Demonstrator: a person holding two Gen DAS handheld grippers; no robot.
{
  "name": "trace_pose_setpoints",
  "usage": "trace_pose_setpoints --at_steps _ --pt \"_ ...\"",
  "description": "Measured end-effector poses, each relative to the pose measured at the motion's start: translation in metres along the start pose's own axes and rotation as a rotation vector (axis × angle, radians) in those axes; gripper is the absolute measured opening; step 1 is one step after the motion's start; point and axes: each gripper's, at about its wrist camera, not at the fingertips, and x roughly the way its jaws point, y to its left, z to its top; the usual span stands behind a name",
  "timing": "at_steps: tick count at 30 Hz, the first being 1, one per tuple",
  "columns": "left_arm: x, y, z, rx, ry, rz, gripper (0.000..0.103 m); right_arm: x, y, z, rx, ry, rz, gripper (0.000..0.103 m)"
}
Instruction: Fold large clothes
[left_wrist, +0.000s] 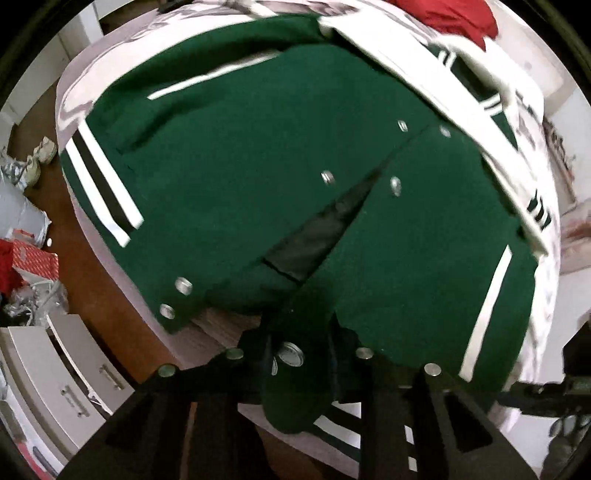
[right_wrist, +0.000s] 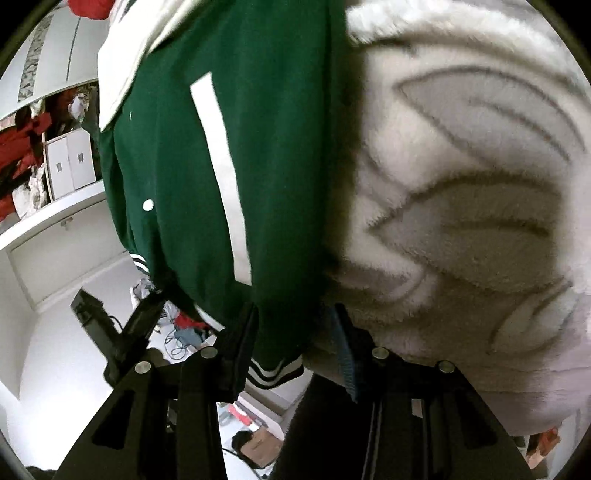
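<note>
Left wrist view, nearest the lens: the left gripper (left_wrist: 301, 356) is clamped on a bunched fold of the green varsity jacket (left_wrist: 236, 155) at its front edge, one metal snap (left_wrist: 290, 353) showing right at the pinch. Beyond the grip, the jacket lies spread front-up across a white fleece blanket (left_wrist: 77, 99) on the bed, placket parted over dark lining, a white sleeve (left_wrist: 424, 74) crossing the far side, and a red garment (left_wrist: 454, 14) at the far edge. Brown floor (left_wrist: 92, 266) and white drawers (left_wrist: 62, 373) sit off to the side. Right wrist view: the right gripper (right_wrist: 291, 332) has its jaws partly apart, with the striped hem rib (right_wrist: 275, 373) of the jacket between them; the left finger touches cloth, but whether the right pad bears on it cannot be told, since the blanket crowds that side. Judgement: the step in hand is taking hold of the near edge for a fold. To do it well, both grips should take both layers of the hem, clear of the blanket pile, lift evenly, keep the edge taut, and carry it squarely over so the snaps line up. Uneven height would skew the crease.
</note>
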Motion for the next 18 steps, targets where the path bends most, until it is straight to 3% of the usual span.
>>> trace_pose_setpoints --at_steps 3,7,11,14,18 --pt "0.005 0.001 0.009 0.018 -0.01 0.019 0.021 0.009 0.004 -0.004 -0.025 0.024 -0.006 0.043" --pt "0.012 -0.001 0.015 0.046 -0.009 0.026 0.021 0.046 0.021 -0.025 -0.057 0.131 0.012 0.043" --pt "0.025 0.005 0.023 0.079 0.01 0.021 0.021 0.077 0.033 -0.054 -0.096 0.196 -0.017 0.05" --pt "0.033 0.013 0.024 0.082 0.029 0.006 0.024 0.089 0.028 -0.063 -0.032 0.186 -0.006 0.05" --pt "0.023 0.014 0.022 0.102 0.036 0.011 0.033 0.079 0.02 -0.059 0.046 0.081 0.03 0.05"
